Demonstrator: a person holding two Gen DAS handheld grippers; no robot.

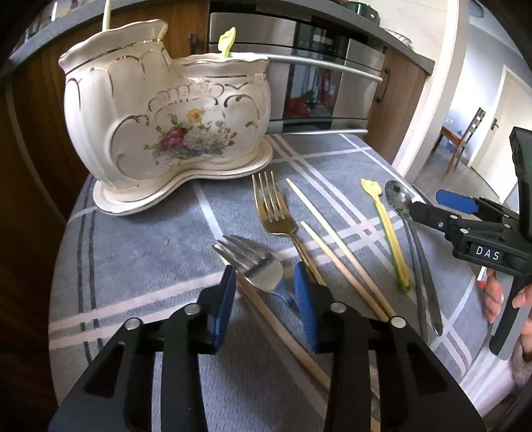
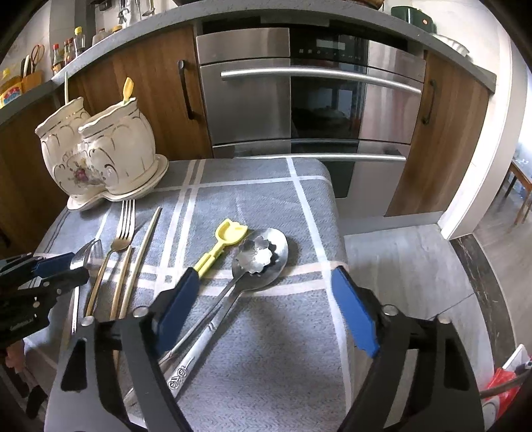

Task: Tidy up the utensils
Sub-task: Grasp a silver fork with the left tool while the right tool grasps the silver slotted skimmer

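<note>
A cream floral ceramic utensil holder (image 1: 166,126) stands at the back left of the grey plaid cloth (image 1: 149,252); it also shows in the right wrist view (image 2: 99,149). On the cloth lie a silver fork (image 1: 252,262), a gold fork (image 1: 276,212), pale chopsticks (image 1: 332,246), a yellow plastic pick (image 1: 389,229) and steel spoons (image 1: 409,226). My left gripper (image 1: 264,282) is open, its pads either side of the silver fork's neck. My right gripper (image 2: 262,299) is open and empty above the spoons (image 2: 259,259), which lie beside the yellow pick (image 2: 222,242).
A steel oven (image 2: 299,99) and wooden cabinets (image 2: 149,86) stand behind the table. The table's right edge drops to a grey tiled floor (image 2: 415,266). A yellow pick (image 1: 227,40) and a pale stick (image 1: 106,16) stand in the holder.
</note>
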